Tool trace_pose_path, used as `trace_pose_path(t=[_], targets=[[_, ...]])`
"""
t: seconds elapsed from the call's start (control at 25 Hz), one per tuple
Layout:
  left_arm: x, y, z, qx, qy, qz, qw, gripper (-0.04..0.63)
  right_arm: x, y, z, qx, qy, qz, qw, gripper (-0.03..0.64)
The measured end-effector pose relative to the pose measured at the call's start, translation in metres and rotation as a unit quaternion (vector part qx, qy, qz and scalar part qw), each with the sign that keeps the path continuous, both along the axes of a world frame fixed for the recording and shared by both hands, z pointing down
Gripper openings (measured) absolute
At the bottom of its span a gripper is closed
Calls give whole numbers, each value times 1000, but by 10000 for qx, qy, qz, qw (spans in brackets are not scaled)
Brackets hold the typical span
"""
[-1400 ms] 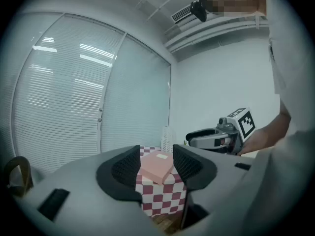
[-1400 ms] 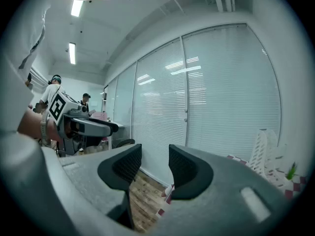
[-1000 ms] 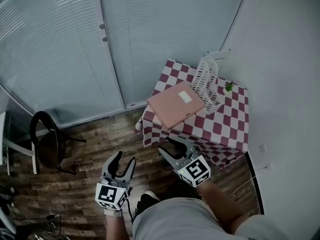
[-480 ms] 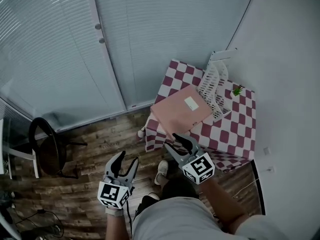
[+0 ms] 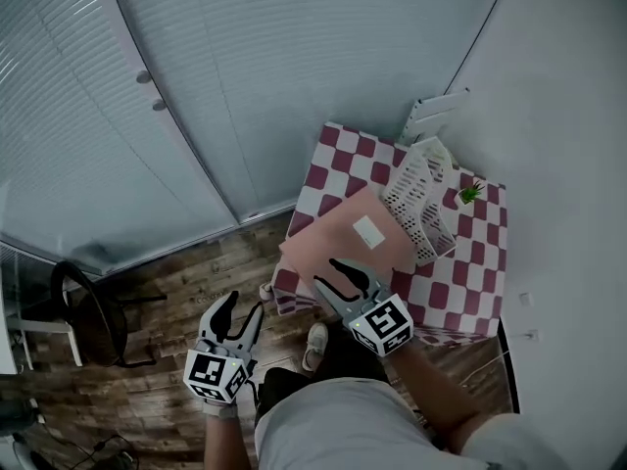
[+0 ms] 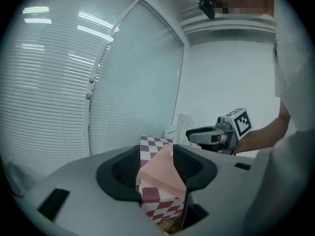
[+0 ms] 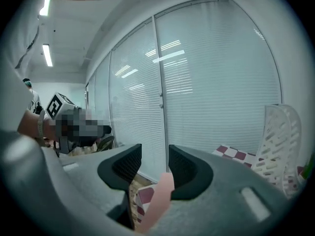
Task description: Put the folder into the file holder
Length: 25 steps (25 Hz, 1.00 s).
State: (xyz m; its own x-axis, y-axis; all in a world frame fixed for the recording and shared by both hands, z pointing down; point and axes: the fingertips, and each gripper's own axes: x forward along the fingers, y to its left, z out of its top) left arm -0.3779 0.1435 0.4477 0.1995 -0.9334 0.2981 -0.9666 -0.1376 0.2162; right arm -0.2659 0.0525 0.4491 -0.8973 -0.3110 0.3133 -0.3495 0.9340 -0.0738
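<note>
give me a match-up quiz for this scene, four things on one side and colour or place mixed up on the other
Things:
1. folder
2. file holder
3. plant
4. chair

Descriptions:
a. white, with lattice walls, behind the folder
b. dark, on the wooden floor, away from the table
c. pink, lying flat on the checked table
d. green, small, on the table beside the wall

Pairs: 1-c, 2-a, 3-d, 4-b
</note>
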Motion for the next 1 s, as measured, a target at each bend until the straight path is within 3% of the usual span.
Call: trace_pose_path(t=[0.24, 0.6, 0.76, 1.0], targets=[[-1, -46, 19, -306, 115, 144, 9994, 188, 9, -41, 16, -174, 45, 236, 9996, 178], [1, -104, 54, -741, 211, 860, 9933, 189, 46, -78, 55, -511, 268, 1267, 9903, 178], [-5, -126, 72, -950, 267, 1365, 9857, 189, 64, -88, 77, -666, 474, 2016, 9760, 178], [-17, -155, 96, -1278, 203, 2165, 9677, 189, 82, -85, 105, -1000, 665, 3124, 9423, 189]])
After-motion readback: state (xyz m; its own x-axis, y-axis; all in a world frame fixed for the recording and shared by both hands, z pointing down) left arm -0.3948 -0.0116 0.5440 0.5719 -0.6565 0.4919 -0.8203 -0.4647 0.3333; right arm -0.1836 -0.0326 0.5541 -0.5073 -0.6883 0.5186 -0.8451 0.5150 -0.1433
